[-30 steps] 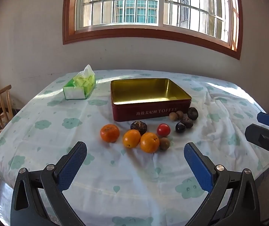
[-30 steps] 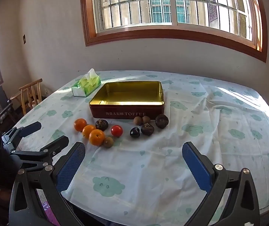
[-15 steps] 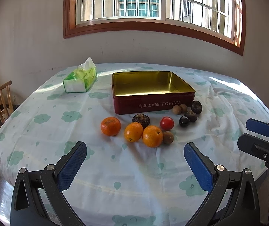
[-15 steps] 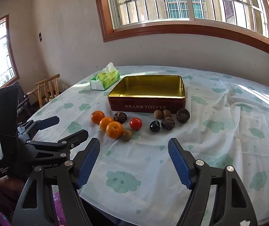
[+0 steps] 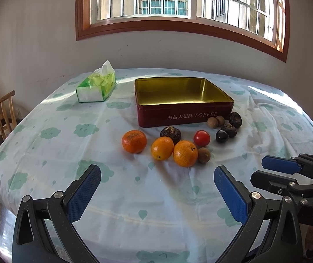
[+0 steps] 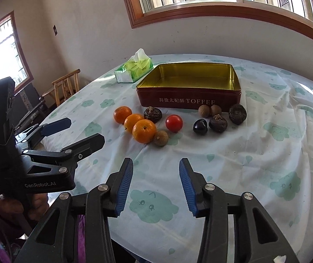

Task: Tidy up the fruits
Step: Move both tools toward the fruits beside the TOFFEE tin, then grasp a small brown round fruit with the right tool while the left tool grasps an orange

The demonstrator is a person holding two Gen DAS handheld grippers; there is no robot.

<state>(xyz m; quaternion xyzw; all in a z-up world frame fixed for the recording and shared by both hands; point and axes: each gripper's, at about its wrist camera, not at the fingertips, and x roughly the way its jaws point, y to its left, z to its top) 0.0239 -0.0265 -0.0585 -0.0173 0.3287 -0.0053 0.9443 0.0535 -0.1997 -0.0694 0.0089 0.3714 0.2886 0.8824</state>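
On the cloud-print tablecloth (image 6: pixel 255 153) a tissue box (image 6: pixel 134 70) sits far left, then the open toffee tin (image 6: pixel 189 97), its gold inside bare and its lettered long side facing the grippers. The fruits lie in a loose left-to-right row just before it: three glossy oranges (image 6: pixel 144 130), a smooth red tomato (image 6: pixel 174 123), small brown longans (image 6: pixel 210 110), rough dark water chestnuts (image 6: pixel 217 122). The left gripper (image 5: pixel 156 194) hovers spread wide and empty. The right gripper (image 6: pixel 155 182) hangs over bare cloth; its blue ribbed pads have just been closing, narrower than before, nothing between them, and the fruits loom closer.
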